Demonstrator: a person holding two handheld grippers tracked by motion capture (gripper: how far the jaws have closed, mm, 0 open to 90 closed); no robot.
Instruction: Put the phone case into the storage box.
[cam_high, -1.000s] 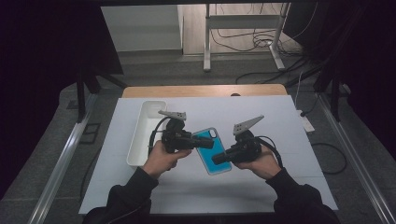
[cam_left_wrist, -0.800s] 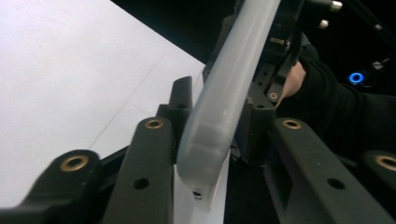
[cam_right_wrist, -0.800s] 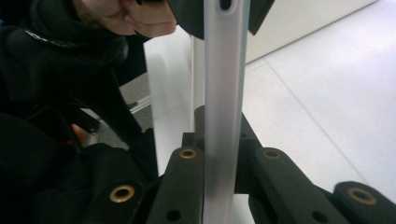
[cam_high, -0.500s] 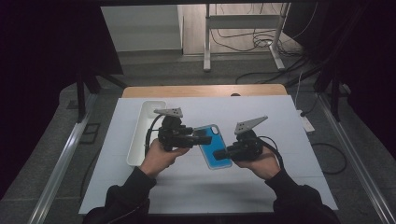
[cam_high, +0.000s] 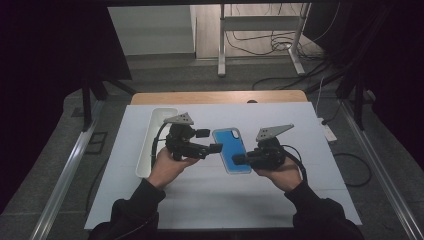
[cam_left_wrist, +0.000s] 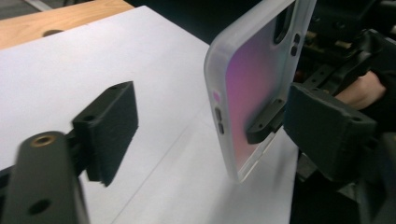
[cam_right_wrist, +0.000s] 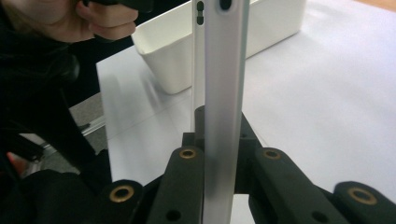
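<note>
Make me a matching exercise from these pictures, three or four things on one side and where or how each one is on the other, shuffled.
Things:
1. phone case
2. left gripper
3. right gripper
4. white tray

States:
A. jaws open, just been opening, pads off the case
B. standing on the table beside the left hand
C. clamped on the case edge
D. held between the two hands

Pairs: 1-D, 2-A, 3-C, 4-B

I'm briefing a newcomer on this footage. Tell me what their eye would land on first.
First, the blue phone case at the middle of the white table, clamped by its edge in the right gripper. Next, the left gripper just to its left: its jaws have just been opening and stand wide, with the case's edge between them and no pad pressing on it. Behind the left hand sits a long white tray.
</note>
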